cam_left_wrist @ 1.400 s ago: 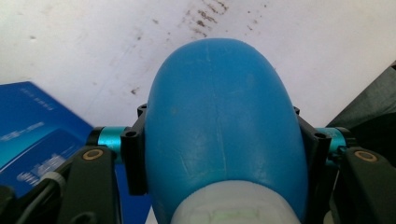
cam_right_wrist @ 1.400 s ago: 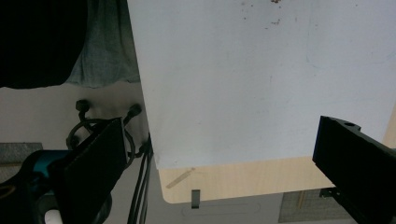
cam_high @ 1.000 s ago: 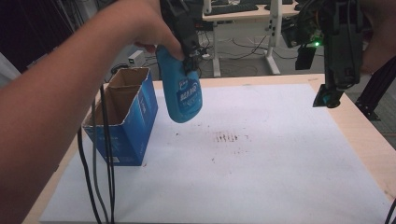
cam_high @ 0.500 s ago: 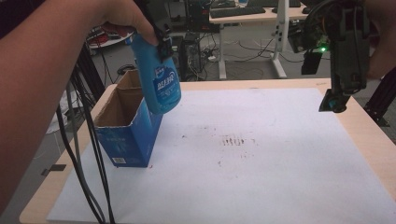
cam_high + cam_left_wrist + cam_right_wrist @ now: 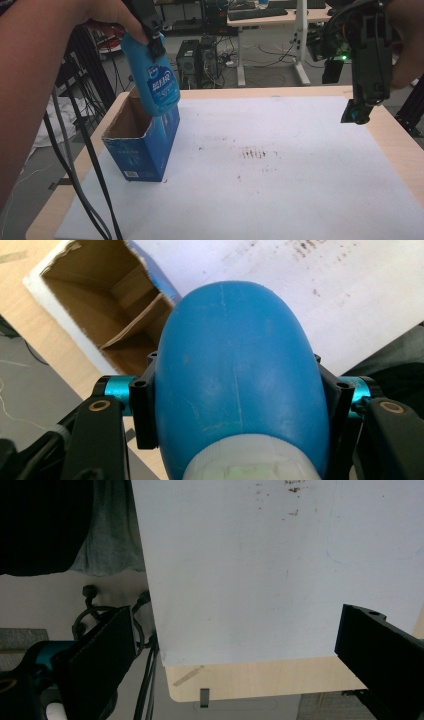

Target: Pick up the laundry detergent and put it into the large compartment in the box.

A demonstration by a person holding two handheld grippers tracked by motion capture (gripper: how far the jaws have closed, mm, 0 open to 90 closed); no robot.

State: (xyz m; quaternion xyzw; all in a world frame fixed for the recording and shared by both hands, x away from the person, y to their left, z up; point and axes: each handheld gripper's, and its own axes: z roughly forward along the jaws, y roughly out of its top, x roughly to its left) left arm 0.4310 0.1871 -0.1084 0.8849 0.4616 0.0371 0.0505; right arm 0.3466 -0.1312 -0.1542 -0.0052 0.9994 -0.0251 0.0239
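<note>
A blue plastic bottle (image 5: 156, 82) with a white-printed label hangs bottom down over the far right corner of an open blue cardboard box (image 5: 142, 145). My left gripper (image 5: 152, 42) is shut on the bottle's upper part. In the left gripper view the bottle (image 5: 240, 370) sits between both jaws, and the box's brown inside (image 5: 95, 305) lies beyond and to the left. My right gripper (image 5: 357, 112) is held high over the table's right edge, pointing down. Its jaws stand wide apart with nothing between them (image 5: 240, 645).
A white sheet (image 5: 280, 175) with a few brown stains covers the wooden table (image 5: 395, 145). Black cables (image 5: 75, 145) trail down from my left hand past the table's left edge. Desks and computer gear (image 5: 200, 55) stand behind the table.
My left hand has carried the bottle leftward and a little up, from over the white sheet to above the open box. The right gripper has stayed in place.
</note>
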